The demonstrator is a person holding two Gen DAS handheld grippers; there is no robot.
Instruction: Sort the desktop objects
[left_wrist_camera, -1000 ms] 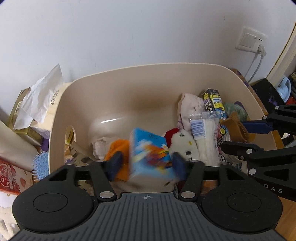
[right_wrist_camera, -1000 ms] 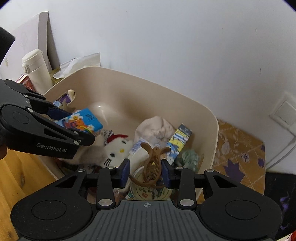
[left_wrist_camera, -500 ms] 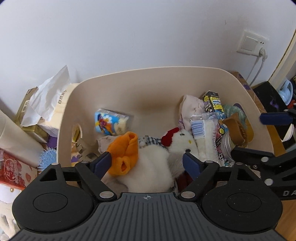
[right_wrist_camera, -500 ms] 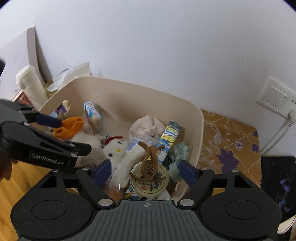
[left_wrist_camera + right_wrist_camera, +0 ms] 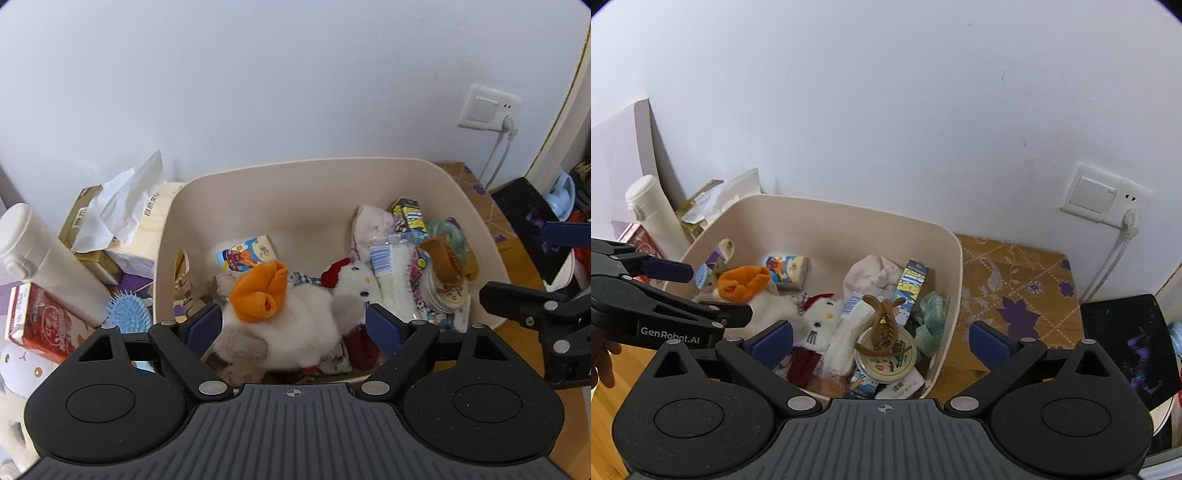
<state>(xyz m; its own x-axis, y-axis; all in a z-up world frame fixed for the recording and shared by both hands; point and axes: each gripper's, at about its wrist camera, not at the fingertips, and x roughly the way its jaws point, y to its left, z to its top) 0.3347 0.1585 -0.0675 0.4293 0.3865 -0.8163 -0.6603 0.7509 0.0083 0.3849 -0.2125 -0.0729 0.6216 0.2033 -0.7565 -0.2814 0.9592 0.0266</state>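
While both grippers hang above the beige bin [image 5: 280, 173], each one stands wide apart with nothing between its pads. The jaws of the left gripper [image 5: 293, 325] and of the right gripper [image 5: 882, 338] have just been opening, and the frames show no object pressed in either.

Going from the left edge of the tabletop: a white bottle [image 5: 48, 266], a red box [image 5: 37, 321], a pack of tissues [image 5: 125, 221] and a blue hairbrush [image 5: 129, 314] lie outside the bin, just beside its left wall. I judge these are not yet sorted.

Inside the bin, near the left wall, lies a small colourful carton [image 5: 247, 253], free of both grippers. It looks light and stiff, so I would hold it across its flat faces. Next comes a white plush toy [image 5: 291, 325] with an orange sock [image 5: 260, 291] on it; both are soft and would squash under the pads, so a grip deep in the middle seems best. A white cat doll [image 5: 822, 319] with a red bow lies beside them.

Toward the right wall, a brown hair claw [image 5: 881, 325] rests on a round tin [image 5: 886, 356]. The claw is thin, hard and probably brittle; I would take it by the spine. Behind it a tall printed box [image 5: 912, 282] leans next to a pale cloth [image 5: 873, 275], with a green scrunchie [image 5: 932, 319] at the wall.
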